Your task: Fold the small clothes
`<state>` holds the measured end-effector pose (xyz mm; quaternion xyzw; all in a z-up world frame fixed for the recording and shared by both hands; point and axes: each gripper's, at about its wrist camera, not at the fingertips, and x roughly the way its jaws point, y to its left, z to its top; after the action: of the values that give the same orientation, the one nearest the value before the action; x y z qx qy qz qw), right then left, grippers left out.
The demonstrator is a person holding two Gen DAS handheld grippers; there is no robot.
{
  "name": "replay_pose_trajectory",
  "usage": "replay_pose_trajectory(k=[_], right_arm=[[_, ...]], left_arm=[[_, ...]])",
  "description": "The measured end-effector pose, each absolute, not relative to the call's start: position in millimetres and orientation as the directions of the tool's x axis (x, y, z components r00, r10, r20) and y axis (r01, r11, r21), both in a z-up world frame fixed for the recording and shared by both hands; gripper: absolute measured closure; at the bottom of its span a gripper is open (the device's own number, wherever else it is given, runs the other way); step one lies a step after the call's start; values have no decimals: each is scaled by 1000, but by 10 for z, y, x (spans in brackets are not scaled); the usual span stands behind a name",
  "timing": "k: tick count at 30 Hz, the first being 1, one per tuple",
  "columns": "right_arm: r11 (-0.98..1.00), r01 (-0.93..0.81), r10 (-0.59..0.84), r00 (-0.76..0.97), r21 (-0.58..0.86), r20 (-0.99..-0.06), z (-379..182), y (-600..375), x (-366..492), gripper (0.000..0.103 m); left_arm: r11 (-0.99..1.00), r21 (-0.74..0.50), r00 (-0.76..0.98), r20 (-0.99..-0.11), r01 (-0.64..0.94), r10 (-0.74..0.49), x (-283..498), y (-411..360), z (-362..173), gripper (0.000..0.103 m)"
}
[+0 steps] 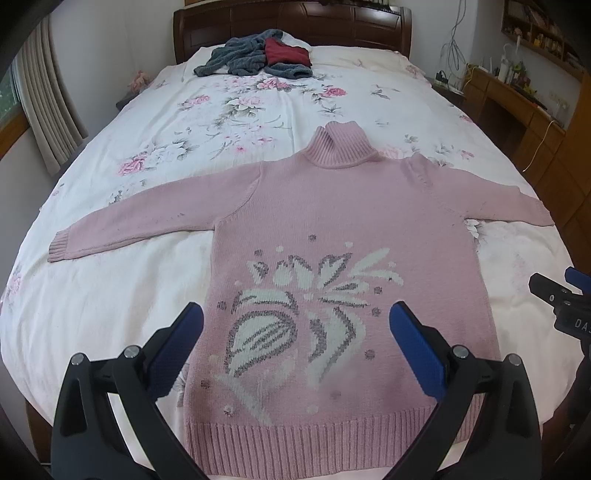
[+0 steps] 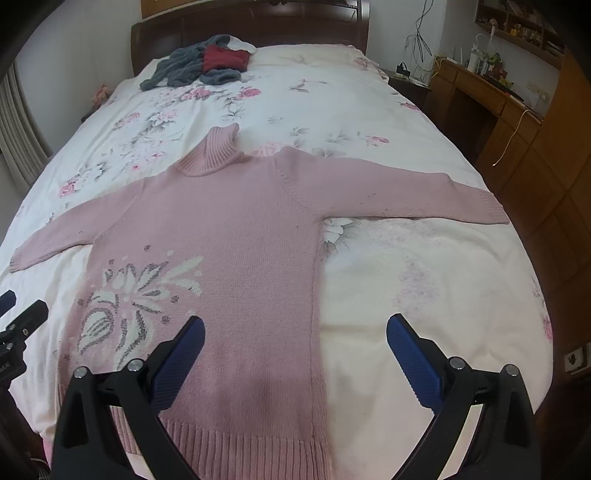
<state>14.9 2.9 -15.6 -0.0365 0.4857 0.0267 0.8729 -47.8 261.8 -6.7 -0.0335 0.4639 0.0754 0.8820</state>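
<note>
A pink turtleneck sweater (image 1: 332,206) with a white and grey flower pattern lies flat on the bed, front up, both sleeves spread out sideways, ribbed hem nearest me. My left gripper (image 1: 295,343) hovers open above the lower body, over the pattern. My right gripper (image 2: 295,350) is open too, above the sweater (image 2: 236,229) near its right side seam and hem. Neither holds anything. The right gripper's tip (image 1: 554,295) shows at the left wrist view's right edge, and the left gripper's tip (image 2: 22,317) at the right wrist view's left edge.
The bed has a white floral cover (image 1: 229,110) and a dark wooden headboard (image 1: 295,22). A pile of grey and dark red clothes (image 1: 258,55) lies near the headboard. A wooden desk with clutter (image 2: 491,85) stands right of the bed; curtains (image 1: 48,103) hang at left.
</note>
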Motion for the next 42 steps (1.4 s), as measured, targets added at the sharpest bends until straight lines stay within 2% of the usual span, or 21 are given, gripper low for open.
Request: replay_pose_trajectory(k=[42], right_arm=[[995, -91, 21, 549, -35, -836, -67, 75, 141, 4]], left_arm=[[986, 17, 561, -820, -166, 108, -496, 2653, -73, 3]])
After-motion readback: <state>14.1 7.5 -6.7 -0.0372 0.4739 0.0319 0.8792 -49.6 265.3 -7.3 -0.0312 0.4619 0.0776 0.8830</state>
